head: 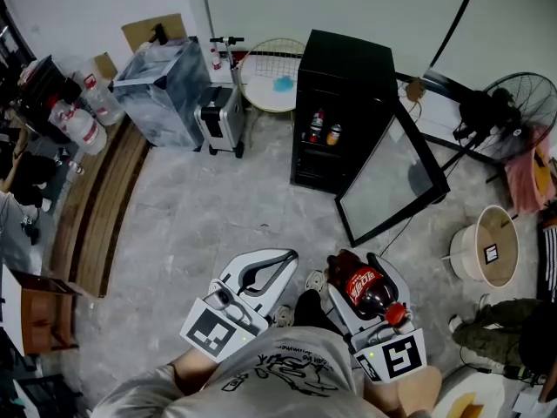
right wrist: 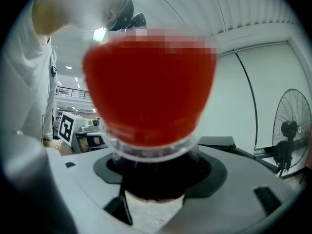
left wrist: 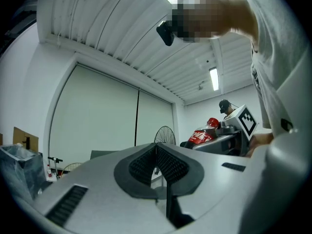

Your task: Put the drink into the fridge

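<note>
The drink point(head: 369, 287), a dark cola bottle with a red cap and a red label, is held lying level in the right gripper point(head: 357, 268). Its base is turned toward the fridge point(head: 344, 77) and its cap toward the person. White script is carried on the label, but it is too small to be read. In the right gripper view the cap and the clear neck ring are seen close up. The dark body below them is clamped between the two pads, with the jaws spread wide around it.

The bottle is kept in front of the open fridge and well apart from it, roughly in line with the free edge of the glass door point(head: 392, 177). The fridge is black, and its door is swung out to the right in the head view. Two small containers point(head: 325, 129) are stood on a shelf inside, and no writing on them can be made out.

The left gripper point(head: 287, 255) is held just beside the right one, on the side away from the fridge door. Its jaws are brought together and nothing is gripped. Black-and-white square patterns are borne on both marker cubes.

To the right of the door a round pale tub point(head: 500, 273) is marked with a small square label. A standing fan point(head: 522, 116) is placed beyond it. A dark, unreadable print is worn on the person's shirt point(head: 278, 368).
</note>
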Demonstrator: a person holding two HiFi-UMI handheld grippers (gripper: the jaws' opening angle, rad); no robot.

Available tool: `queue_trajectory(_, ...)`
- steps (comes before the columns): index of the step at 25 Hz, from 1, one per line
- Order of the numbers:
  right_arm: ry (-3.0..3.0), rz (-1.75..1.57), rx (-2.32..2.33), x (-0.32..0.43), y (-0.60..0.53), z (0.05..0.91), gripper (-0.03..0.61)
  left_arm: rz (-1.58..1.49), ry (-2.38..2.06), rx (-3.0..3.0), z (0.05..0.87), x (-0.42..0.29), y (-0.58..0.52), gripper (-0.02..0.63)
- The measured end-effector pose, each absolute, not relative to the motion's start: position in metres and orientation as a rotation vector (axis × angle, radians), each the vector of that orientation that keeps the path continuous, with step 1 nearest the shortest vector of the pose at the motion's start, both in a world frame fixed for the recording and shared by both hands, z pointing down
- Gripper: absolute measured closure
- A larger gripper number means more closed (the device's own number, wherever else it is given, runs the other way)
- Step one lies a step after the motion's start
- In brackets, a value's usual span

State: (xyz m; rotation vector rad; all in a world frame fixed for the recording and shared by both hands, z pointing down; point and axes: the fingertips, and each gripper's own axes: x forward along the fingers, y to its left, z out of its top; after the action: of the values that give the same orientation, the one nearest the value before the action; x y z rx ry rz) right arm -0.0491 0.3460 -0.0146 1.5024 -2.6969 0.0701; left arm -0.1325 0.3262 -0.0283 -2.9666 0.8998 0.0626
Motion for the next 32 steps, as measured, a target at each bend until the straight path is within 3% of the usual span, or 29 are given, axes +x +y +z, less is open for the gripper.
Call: queue_trajectory(32, -2.753, 0.101, 1.427, 0.082, 0.179, -0.018, 0.264, 0.016, 0.949, -2.938, -0.038, 0.002, 0.162, 0.592)
